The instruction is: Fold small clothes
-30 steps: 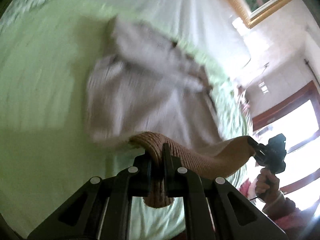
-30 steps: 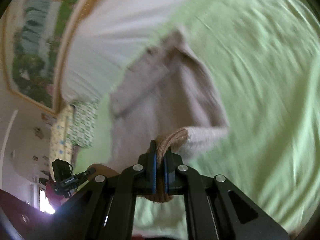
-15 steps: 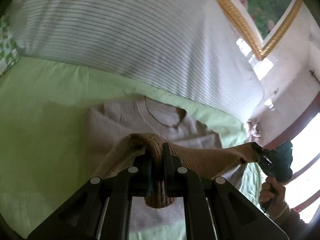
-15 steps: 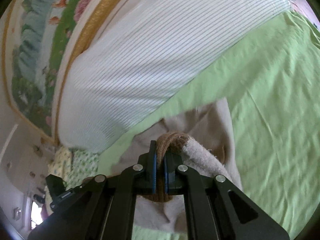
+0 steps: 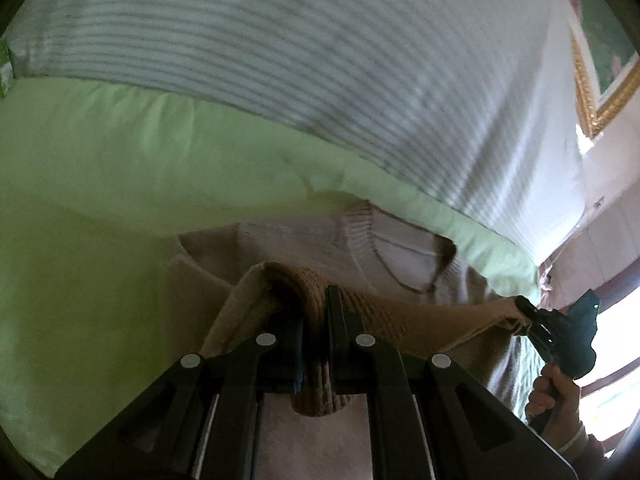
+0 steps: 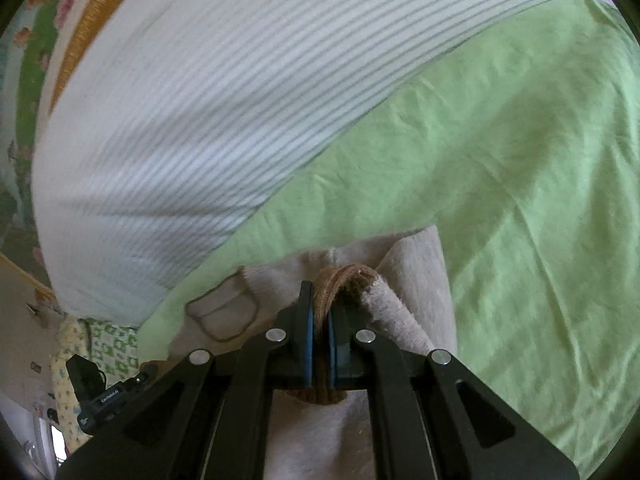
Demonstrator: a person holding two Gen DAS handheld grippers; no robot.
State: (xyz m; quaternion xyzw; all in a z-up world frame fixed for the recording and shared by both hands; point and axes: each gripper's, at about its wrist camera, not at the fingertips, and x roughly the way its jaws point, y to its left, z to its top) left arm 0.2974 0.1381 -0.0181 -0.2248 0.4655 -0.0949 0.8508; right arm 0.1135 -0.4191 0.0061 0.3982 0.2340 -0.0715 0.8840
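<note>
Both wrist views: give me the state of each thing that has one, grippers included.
Left gripper: shut on the sweater's ribbed hem.
Right gripper: shut on the same hem, further along.
Sweater: beige knit, lying on the sheet, neckline toward the pillow, hem lifted and stretched between the grippers above the body, not yet laid down.
Sheet: green, spread, lightly creased.
Pillow: striped, lying behind the sweater.

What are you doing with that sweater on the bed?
A person is folding a small beige knit sweater on a green bedsheet. The left gripper and the right gripper are each shut on the sweater's ribbed brown hem, holding it stretched between them and raised above the body of the sweater, which lies flat with its neckline toward a striped white cushion. The hem is not yet laid down.
</note>
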